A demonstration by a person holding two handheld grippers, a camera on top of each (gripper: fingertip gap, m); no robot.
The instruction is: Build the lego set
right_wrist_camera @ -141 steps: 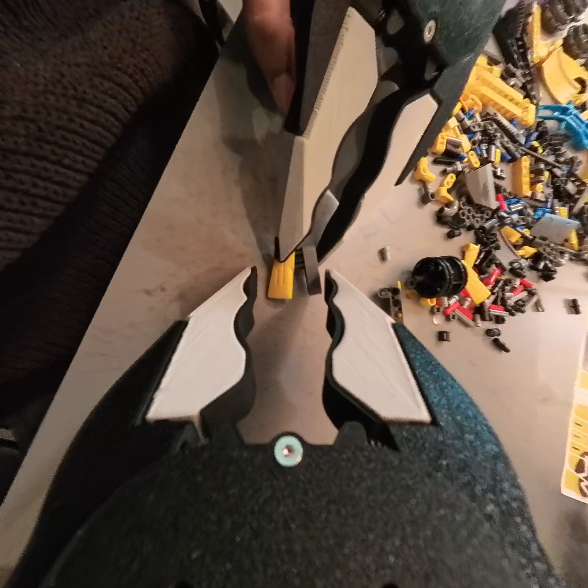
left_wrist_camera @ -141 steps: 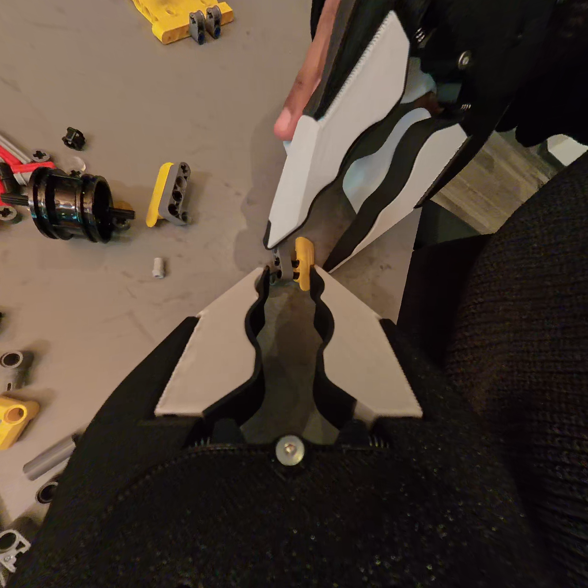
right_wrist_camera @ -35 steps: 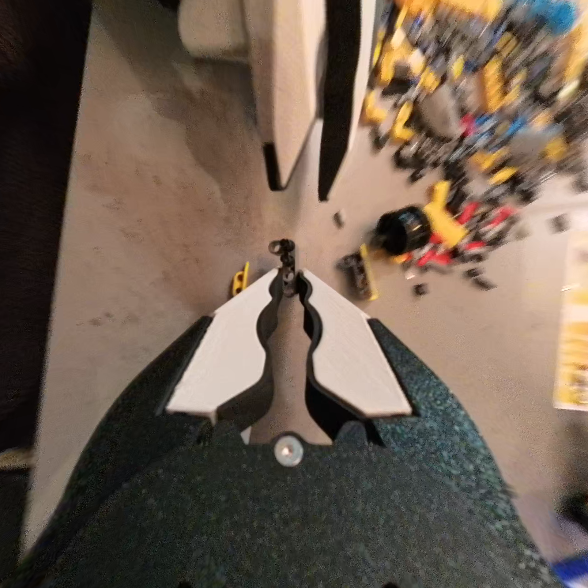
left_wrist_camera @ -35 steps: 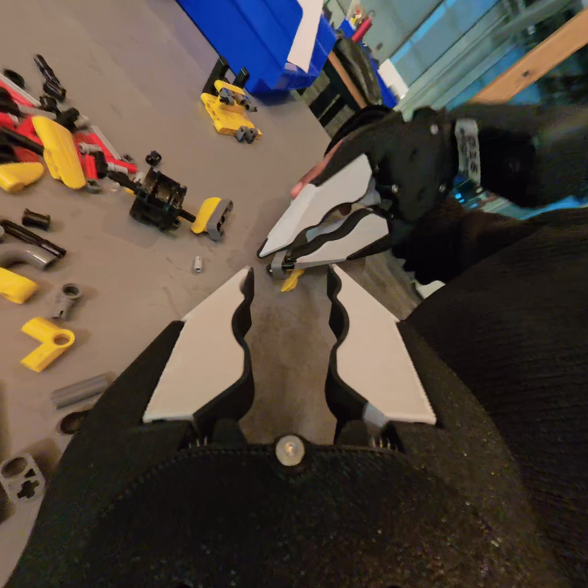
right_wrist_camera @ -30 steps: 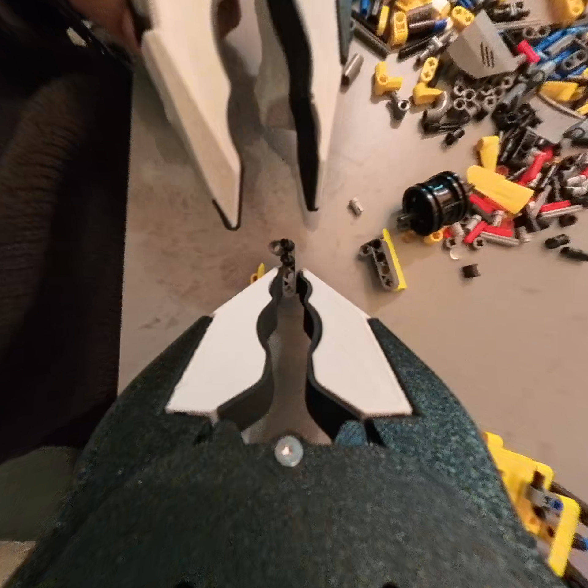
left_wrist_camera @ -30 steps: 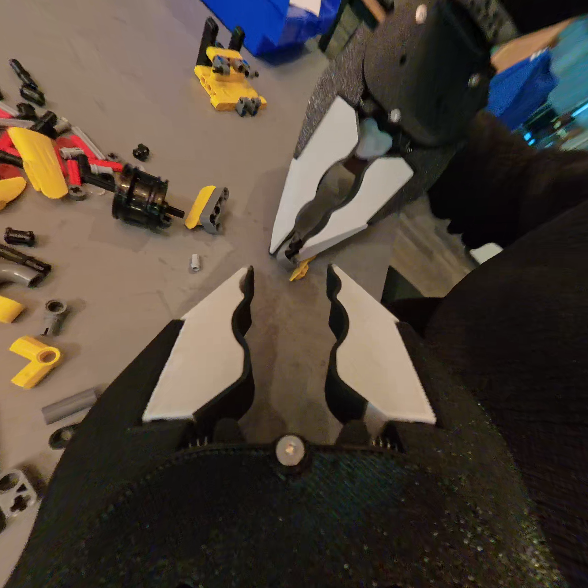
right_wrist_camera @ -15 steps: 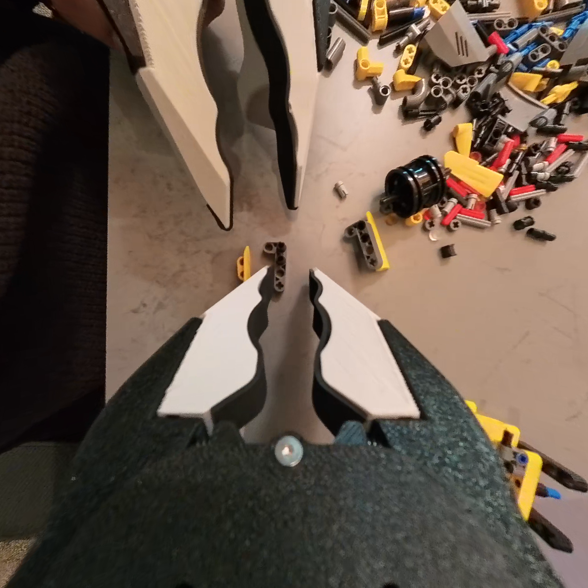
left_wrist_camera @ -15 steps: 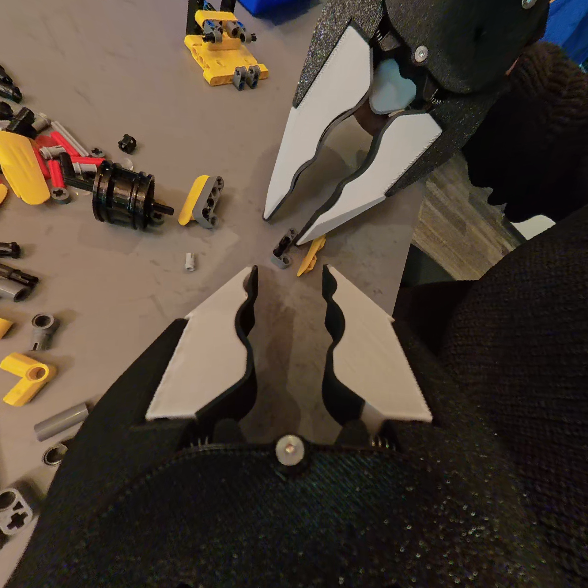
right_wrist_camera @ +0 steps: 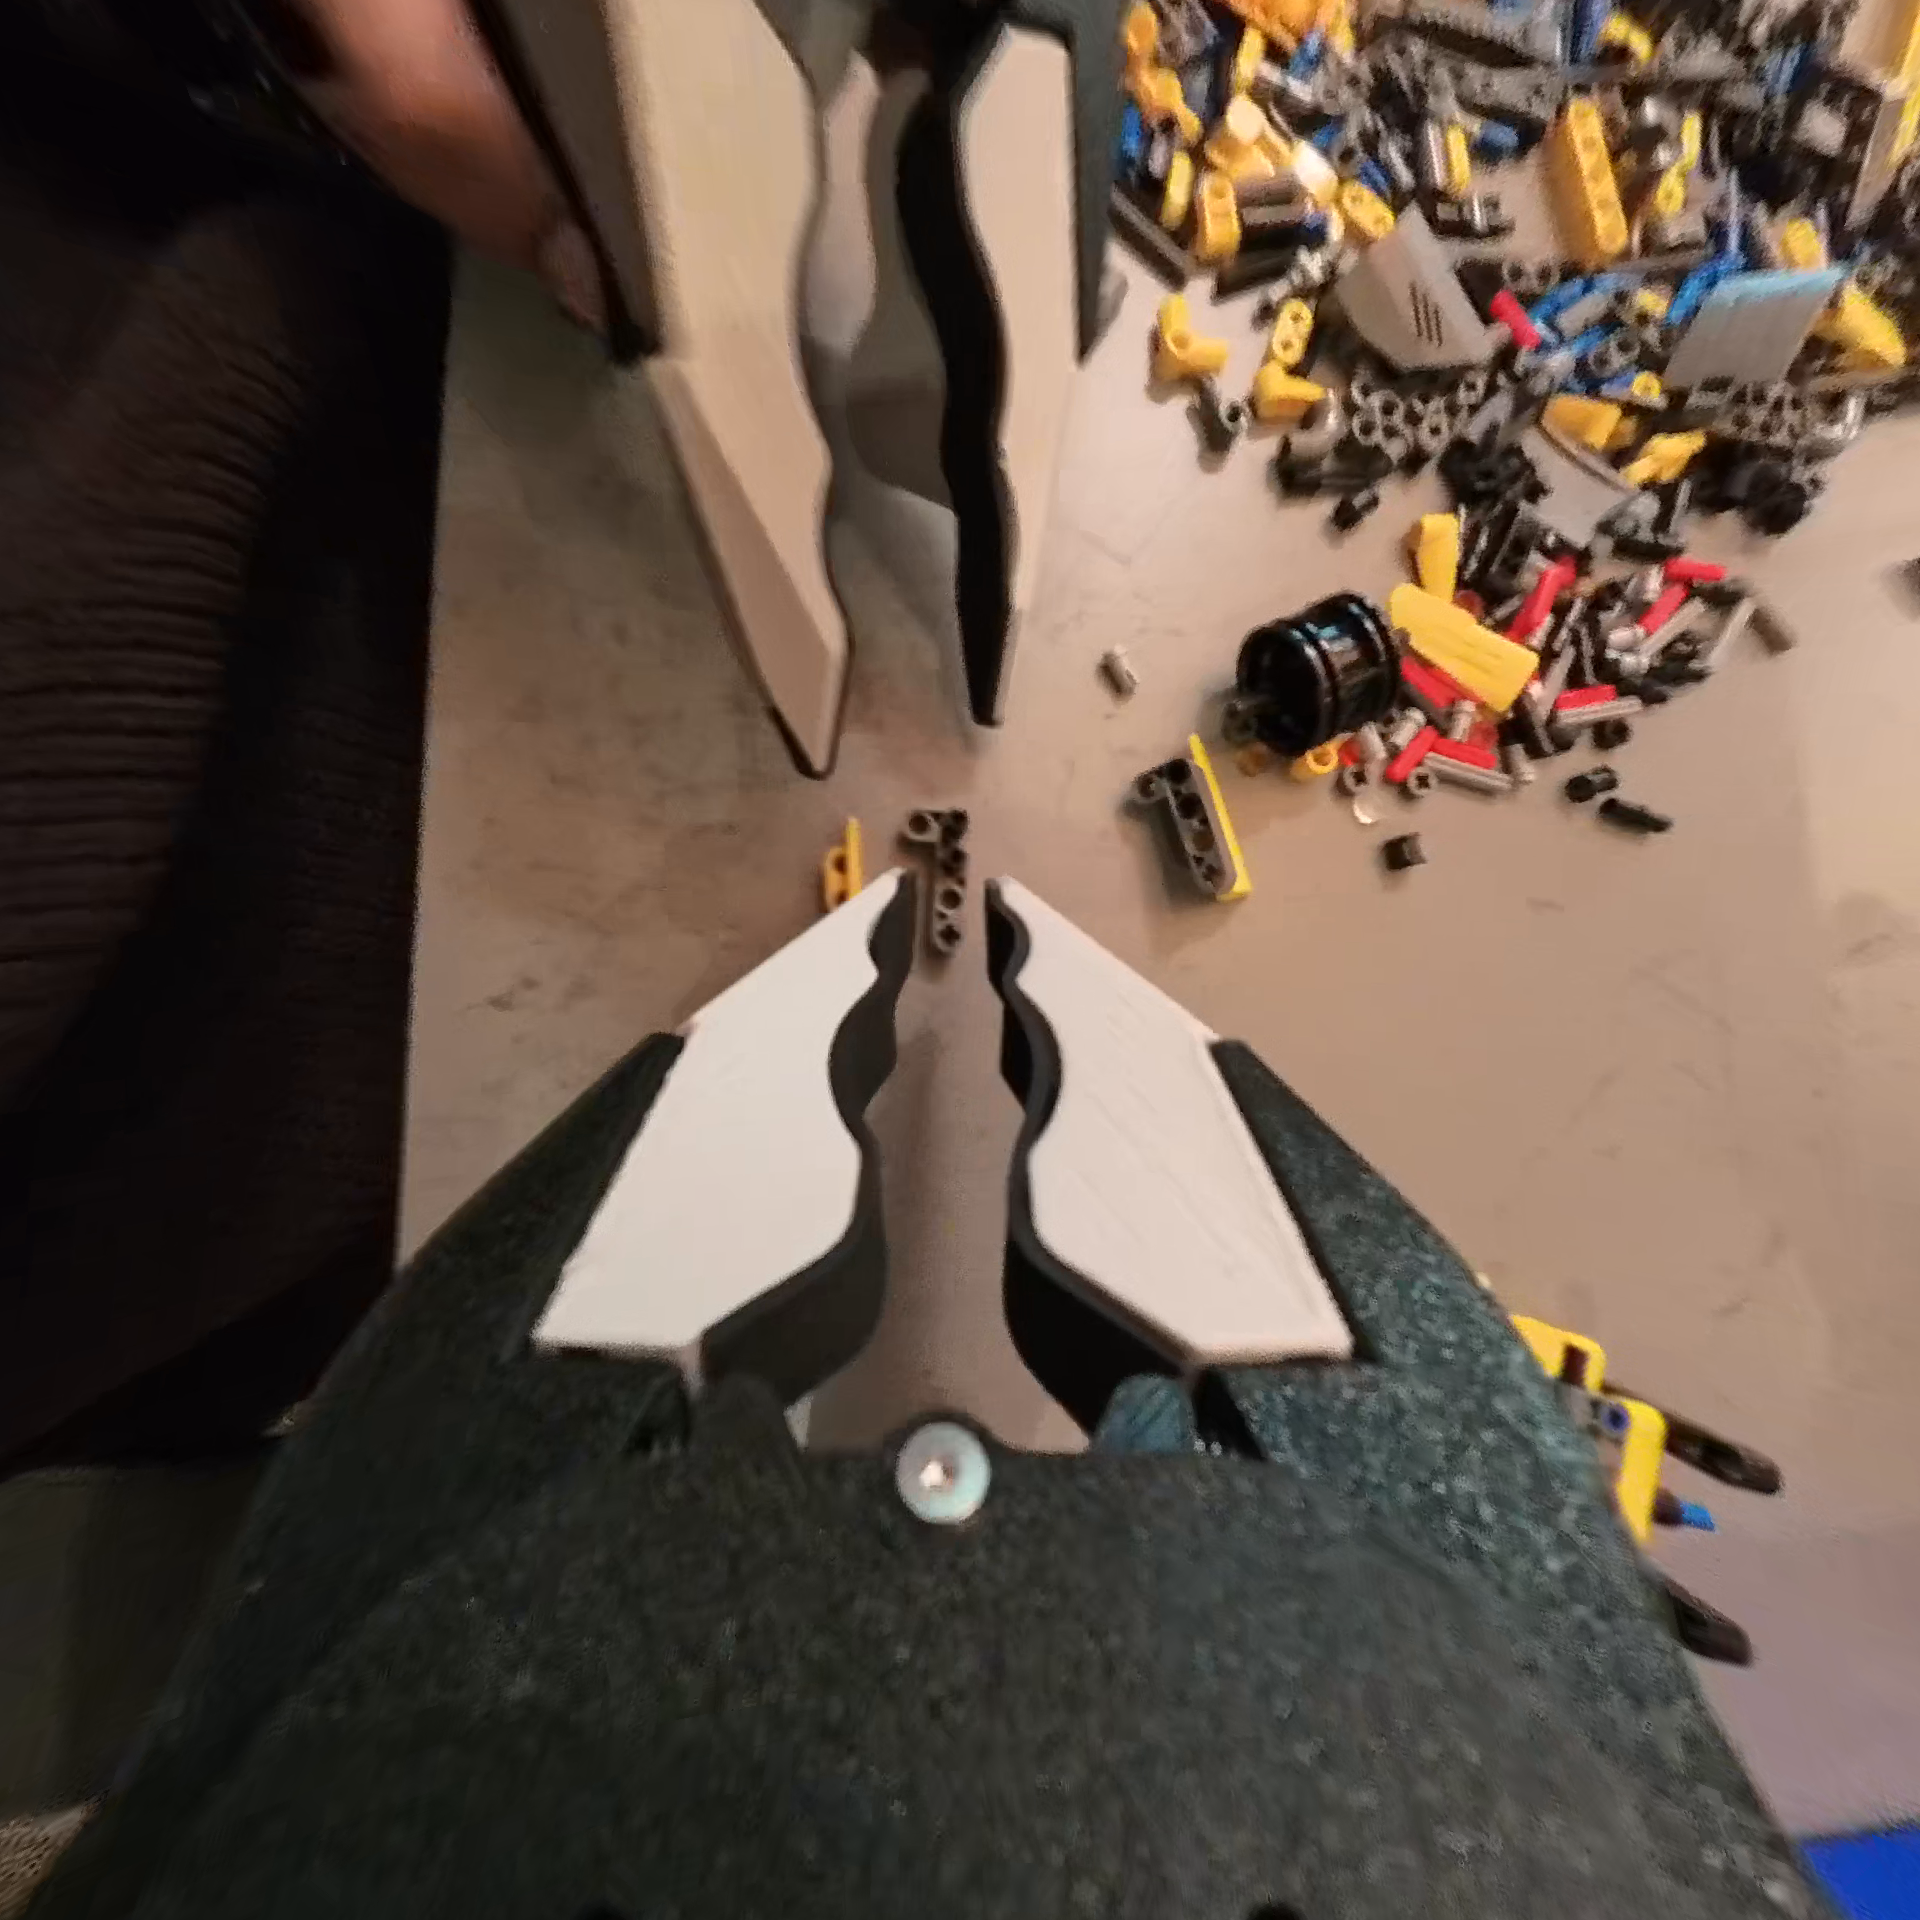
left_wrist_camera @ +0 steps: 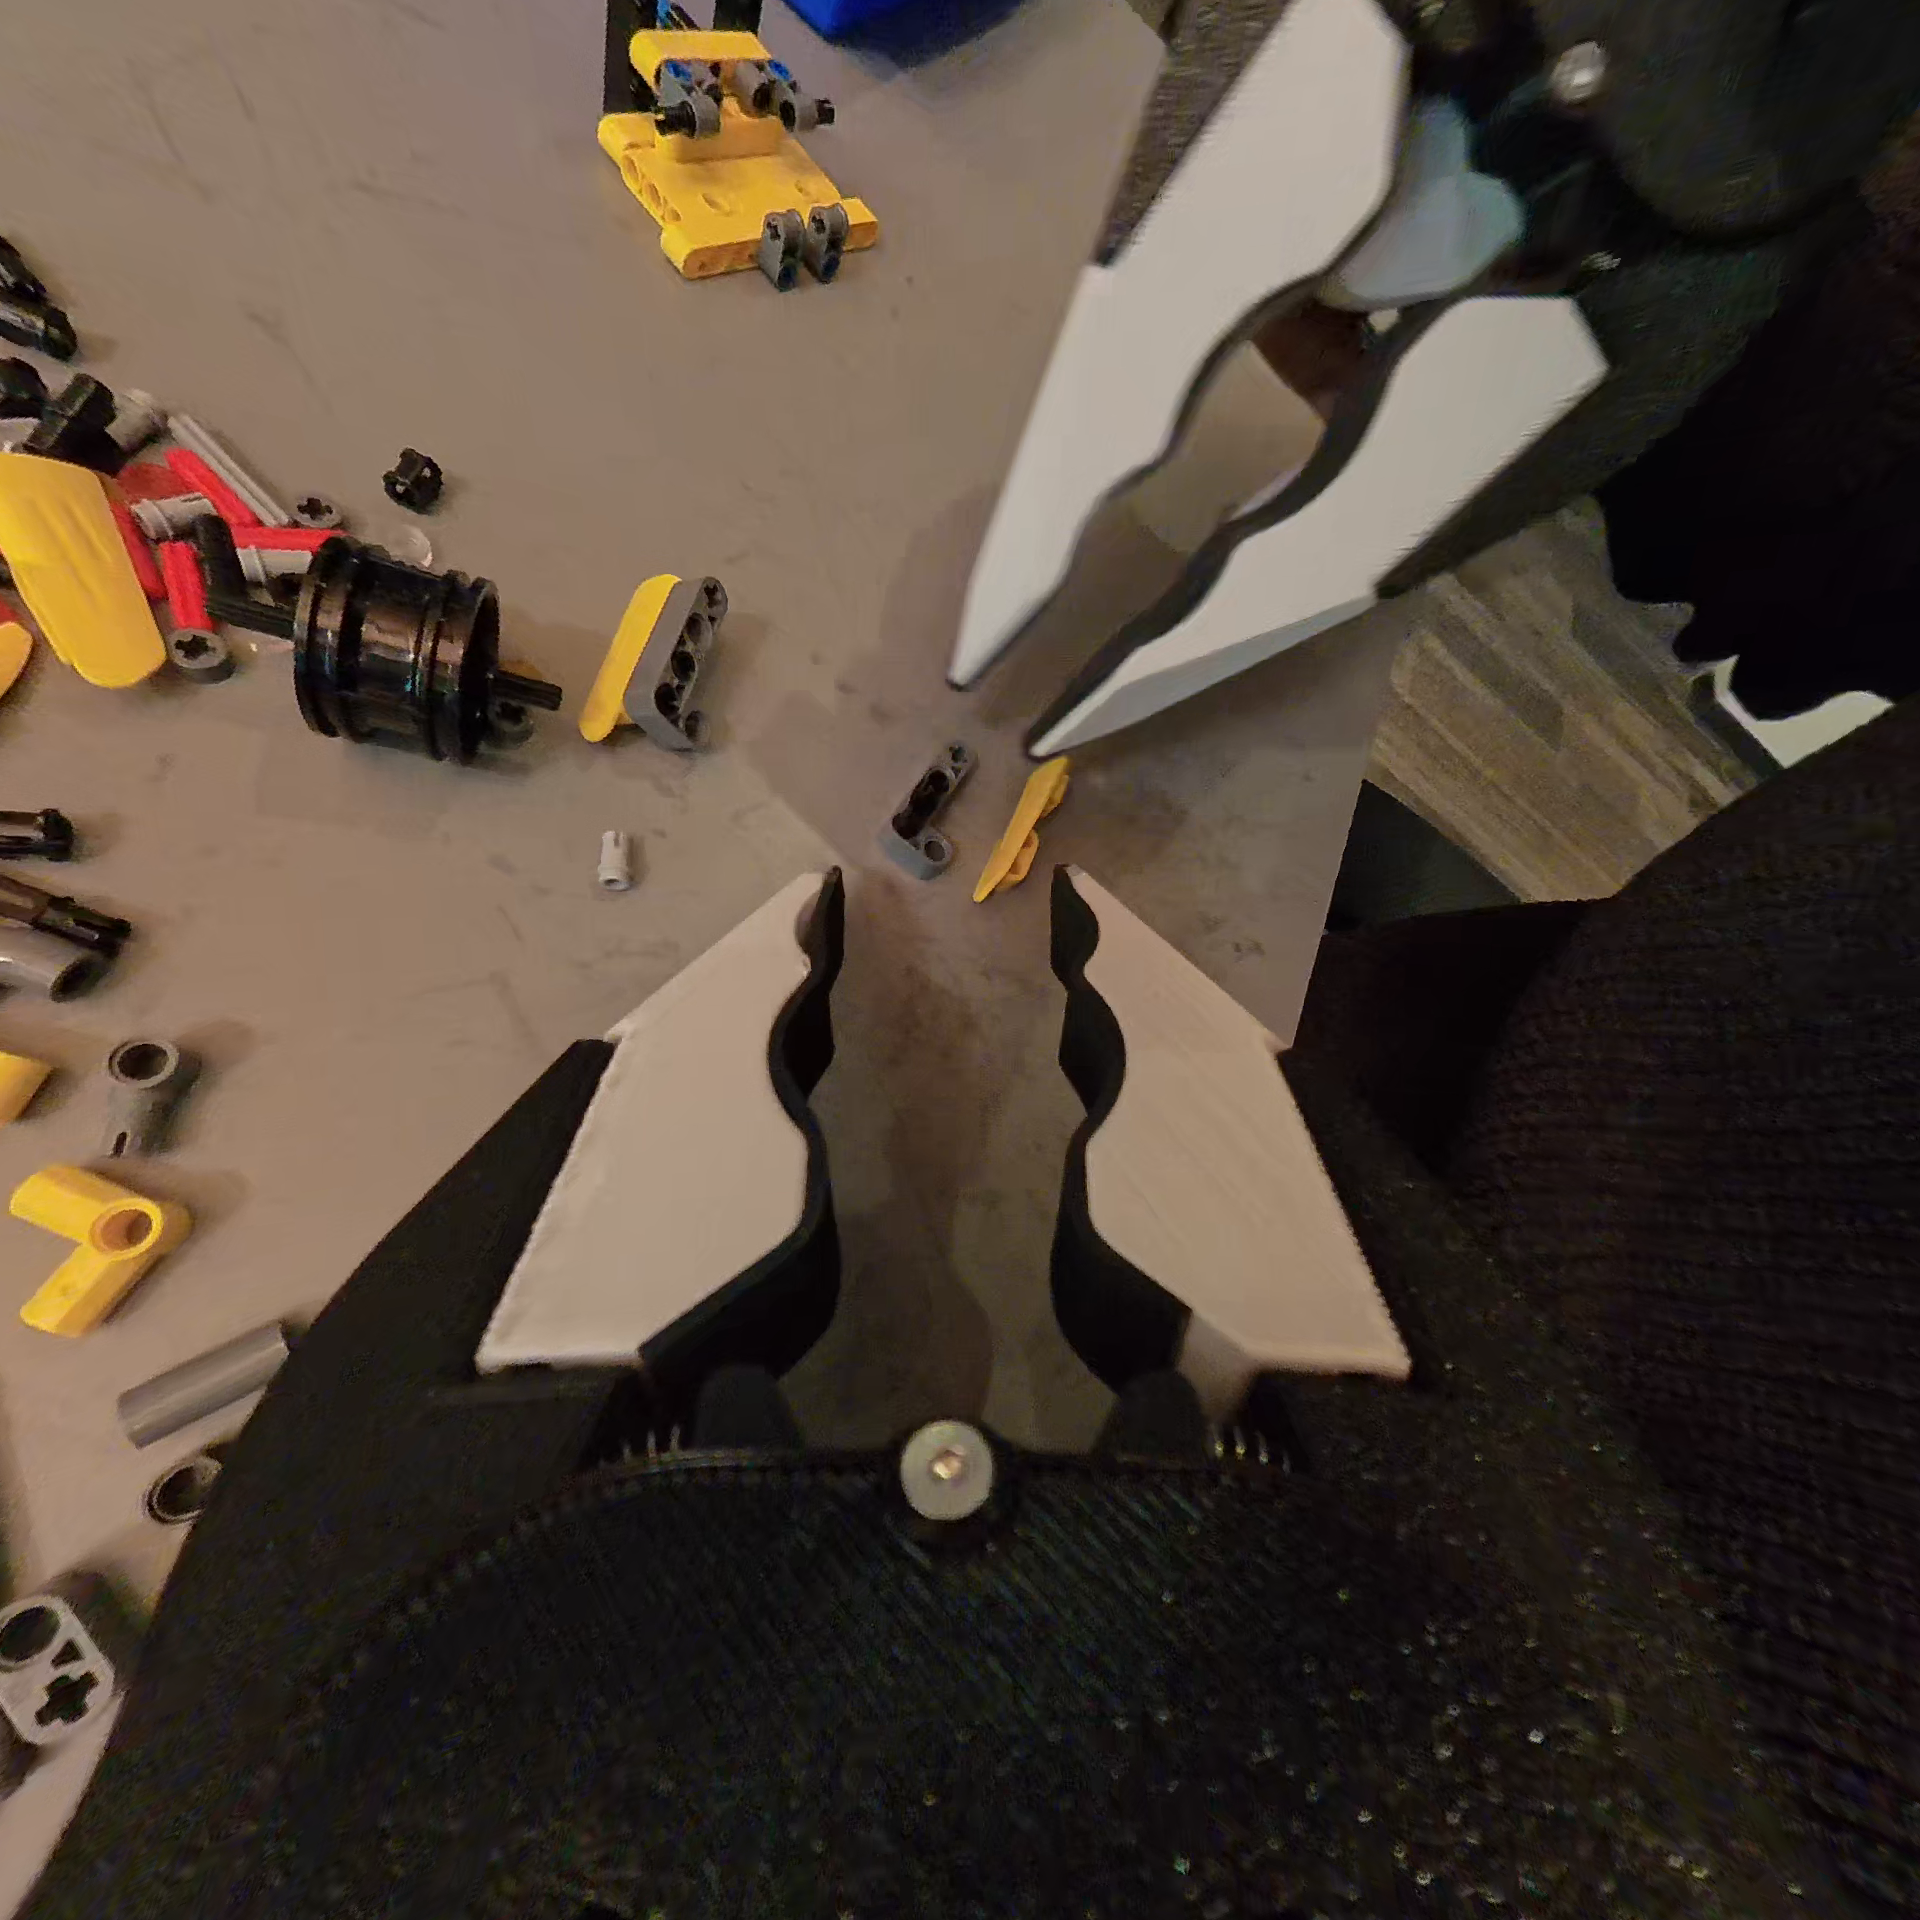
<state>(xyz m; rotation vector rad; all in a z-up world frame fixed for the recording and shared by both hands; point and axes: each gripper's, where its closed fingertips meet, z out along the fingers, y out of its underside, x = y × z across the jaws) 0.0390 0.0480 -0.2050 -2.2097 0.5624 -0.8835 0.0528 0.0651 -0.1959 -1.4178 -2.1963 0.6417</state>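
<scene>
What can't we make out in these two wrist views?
- Right wrist view: the parts pile is motion-blurred; single pieces unreadable.
- Right wrist view: the yellow piece is partly hidden by the right gripper.
- Left wrist view: the grey connector is cut by the left edge.

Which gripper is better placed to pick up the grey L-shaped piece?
Right gripper, probably: its open fingertips straddle the grey L-shaped piece. The left gripper is open, short of it.
</scene>
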